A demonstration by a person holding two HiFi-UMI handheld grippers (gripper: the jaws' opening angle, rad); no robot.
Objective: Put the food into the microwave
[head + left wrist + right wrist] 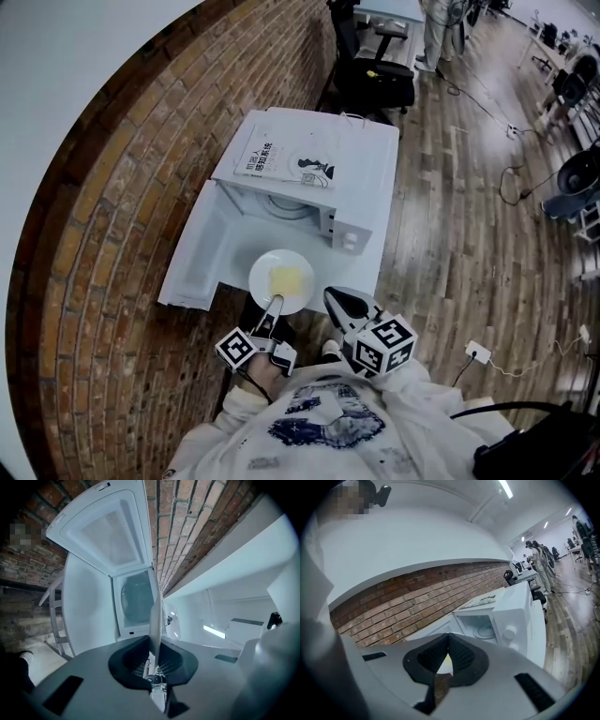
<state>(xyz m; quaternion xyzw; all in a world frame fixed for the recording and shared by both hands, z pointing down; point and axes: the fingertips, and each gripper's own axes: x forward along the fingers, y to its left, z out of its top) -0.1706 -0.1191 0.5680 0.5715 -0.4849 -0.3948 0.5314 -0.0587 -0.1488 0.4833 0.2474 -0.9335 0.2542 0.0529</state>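
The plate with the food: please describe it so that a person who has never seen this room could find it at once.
By the brick wall stands a white microwave with its door swung open. Just before its opening is a round white plate, gripped at its near rim by the left tool. It alone carries a pale yellow piece of food.

The left gripper [275, 302] reaches forward from the person's chest, its jaws clamped on the near rim of a round white plate [263, 262]. Just right of it, the right gripper [330, 293] has its jaws together, empty.
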